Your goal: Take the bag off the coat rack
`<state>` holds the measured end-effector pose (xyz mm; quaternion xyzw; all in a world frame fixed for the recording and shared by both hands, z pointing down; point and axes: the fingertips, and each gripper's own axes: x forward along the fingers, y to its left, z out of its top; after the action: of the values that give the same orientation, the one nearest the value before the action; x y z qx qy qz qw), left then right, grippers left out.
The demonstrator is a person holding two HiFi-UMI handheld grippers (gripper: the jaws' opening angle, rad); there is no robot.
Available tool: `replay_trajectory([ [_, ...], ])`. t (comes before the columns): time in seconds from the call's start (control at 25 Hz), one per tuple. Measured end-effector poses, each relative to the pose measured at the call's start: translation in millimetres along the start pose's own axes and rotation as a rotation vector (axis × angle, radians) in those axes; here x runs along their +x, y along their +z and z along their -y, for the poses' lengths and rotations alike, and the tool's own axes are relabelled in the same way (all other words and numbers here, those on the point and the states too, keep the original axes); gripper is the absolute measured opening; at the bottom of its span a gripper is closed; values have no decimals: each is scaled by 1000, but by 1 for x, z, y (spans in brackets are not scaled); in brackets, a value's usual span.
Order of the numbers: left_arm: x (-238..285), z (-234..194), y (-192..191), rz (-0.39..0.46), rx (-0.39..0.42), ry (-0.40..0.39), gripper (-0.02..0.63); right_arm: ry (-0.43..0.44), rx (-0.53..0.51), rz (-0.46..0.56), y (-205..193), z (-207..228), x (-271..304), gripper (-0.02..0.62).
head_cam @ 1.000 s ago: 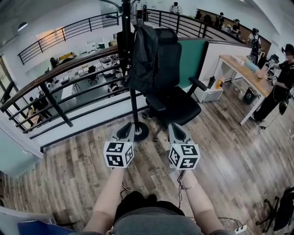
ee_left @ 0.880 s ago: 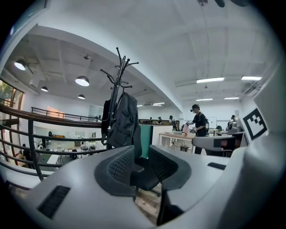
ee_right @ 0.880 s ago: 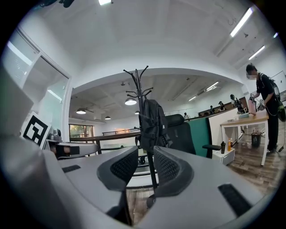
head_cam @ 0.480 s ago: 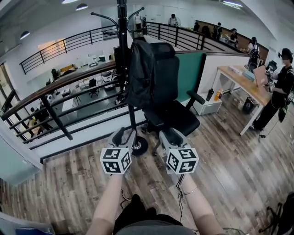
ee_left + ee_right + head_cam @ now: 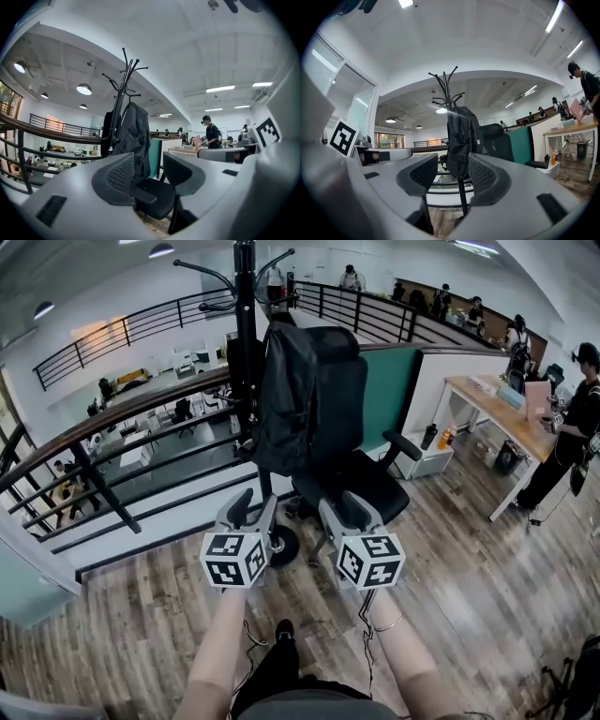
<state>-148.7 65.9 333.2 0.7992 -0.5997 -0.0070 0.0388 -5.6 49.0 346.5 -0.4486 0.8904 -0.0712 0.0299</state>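
A black backpack hangs from the upper hooks of a black coat rack, in front of me beside the railing. My left gripper and right gripper are held side by side at waist height, short of the rack and well below the bag. Both are open with nothing between the jaws, and the right gripper's jaws are still opening. The left gripper view shows the backpack beyond the left gripper. In the right gripper view the backpack hangs straight ahead of the right gripper.
A black office chair stands directly behind and to the right of the rack, touching the bag's side. The rack's round base sits just beyond my left gripper. A railing runs along the left. A wooden desk and a standing person are at the right.
Both grippers have gone from shut to open. They have lifted slightly toward the rack, and I have stepped a little closer to it.
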Motion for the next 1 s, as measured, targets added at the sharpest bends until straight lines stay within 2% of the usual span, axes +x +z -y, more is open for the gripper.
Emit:
replay_trajectory([
  [0.16, 34, -21, 25, 27, 17, -1, 163, 1, -17, 5, 15, 9, 42, 195],
  [0.48, 105, -67, 60, 34, 87, 24, 172, -7, -66, 61, 63, 20, 127, 207],
  [0.64, 138, -78, 79, 44, 104, -12, 219, -30, -89, 81, 84, 30, 160, 221],
  [1.0, 181, -89, 103, 64, 131, -69, 239, -79, -122, 105, 114, 45, 206, 258],
])
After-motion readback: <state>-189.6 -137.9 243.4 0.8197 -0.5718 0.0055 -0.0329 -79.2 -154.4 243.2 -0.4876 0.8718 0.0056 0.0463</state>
